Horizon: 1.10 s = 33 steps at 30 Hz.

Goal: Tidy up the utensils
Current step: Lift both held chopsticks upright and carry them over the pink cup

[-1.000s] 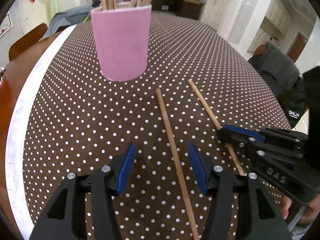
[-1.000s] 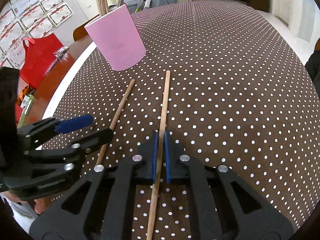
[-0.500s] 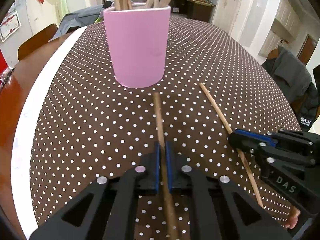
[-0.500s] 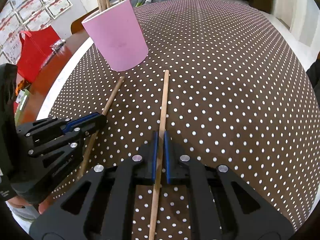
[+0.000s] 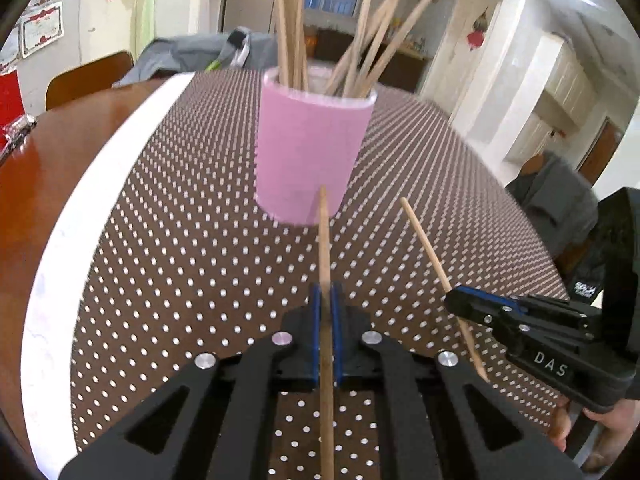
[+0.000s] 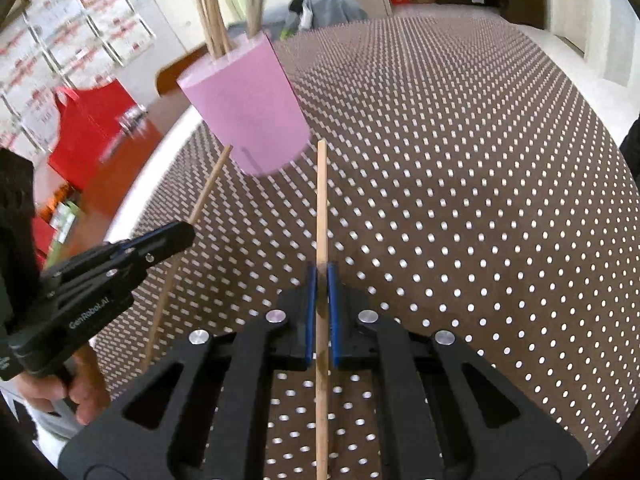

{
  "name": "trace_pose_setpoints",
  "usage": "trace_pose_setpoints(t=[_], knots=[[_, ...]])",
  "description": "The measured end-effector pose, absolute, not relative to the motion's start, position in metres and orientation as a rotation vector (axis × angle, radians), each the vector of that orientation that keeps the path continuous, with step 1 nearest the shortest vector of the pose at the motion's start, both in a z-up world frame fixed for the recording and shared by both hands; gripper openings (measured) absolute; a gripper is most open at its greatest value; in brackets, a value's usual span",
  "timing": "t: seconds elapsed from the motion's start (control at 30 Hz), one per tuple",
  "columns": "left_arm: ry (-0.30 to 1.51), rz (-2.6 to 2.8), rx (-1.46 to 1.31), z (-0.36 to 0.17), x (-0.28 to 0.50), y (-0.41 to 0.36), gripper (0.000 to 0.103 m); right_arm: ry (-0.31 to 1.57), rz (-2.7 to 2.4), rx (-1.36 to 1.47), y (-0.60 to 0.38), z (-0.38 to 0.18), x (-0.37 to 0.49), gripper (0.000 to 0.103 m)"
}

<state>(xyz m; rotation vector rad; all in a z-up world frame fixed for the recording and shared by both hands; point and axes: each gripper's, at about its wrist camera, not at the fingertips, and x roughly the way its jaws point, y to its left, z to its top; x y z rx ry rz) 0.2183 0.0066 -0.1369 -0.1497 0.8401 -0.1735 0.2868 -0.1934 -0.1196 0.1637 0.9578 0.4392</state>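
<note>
Blue-padded fingers (image 5: 316, 320) of the left gripper (image 5: 326, 312) and right gripper (image 6: 319, 296) each pinch a slim round wooden stick (image 5: 325, 248) before a pink cup (image 5: 308, 152) on dotted brown cloth (image 5: 180, 264).

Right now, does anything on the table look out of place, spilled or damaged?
Nothing stands out. The pink cup stands upright on the dotted tablecloth with its sticks leaning inside. The left gripper and the right gripper each clamp one wooden stick; neither looks bent or broken.
</note>
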Motion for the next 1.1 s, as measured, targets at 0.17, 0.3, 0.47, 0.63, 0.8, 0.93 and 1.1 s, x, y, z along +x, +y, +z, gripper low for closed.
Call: trace_pose_setpoints(t=[0.17, 0.3, 0.47, 0.63, 0.8, 0.93, 1.1], knots=[[0.713, -0.22, -0.175, -0.107, 0.202, 0.01, 0.006, 0.839, 0.505, 0.217, -0.204, -0.087, 0.273, 0.006], [0.597, -0.254, -0.194, -0.079, 0.193, 0.016, 0.006, 0.744, 0.53, 0.245, -0.214, -0.062, 0.26, 0.006], [0.46, -0.277, -0.217, -0.049, 0.187, 0.02, 0.006, 0.619, 0.545, 0.256, -0.213, -0.03, 0.253, 0.006], [0.32, -0.287, -0.24, -0.023, 0.186, 0.027, 0.006, 0.527, 0.554, 0.248, -0.204, -0.004, 0.259, 0.006], [0.256, -0.288, -0.257, -0.006, 0.197, 0.032, 0.006, 0.461, 0.57, 0.257, -0.194, 0.014, 0.272, 0.006], [0.218, -0.285, -0.258, 0.001, 0.211, 0.033, 0.006, 0.401, 0.581, 0.249, -0.182, 0.023, 0.279, 0.006], [0.129, -0.298, -0.259, 0.006, 0.221, 0.033, 0.006, 0.343, 0.584, 0.254, -0.173, 0.029, 0.292, 0.006]])
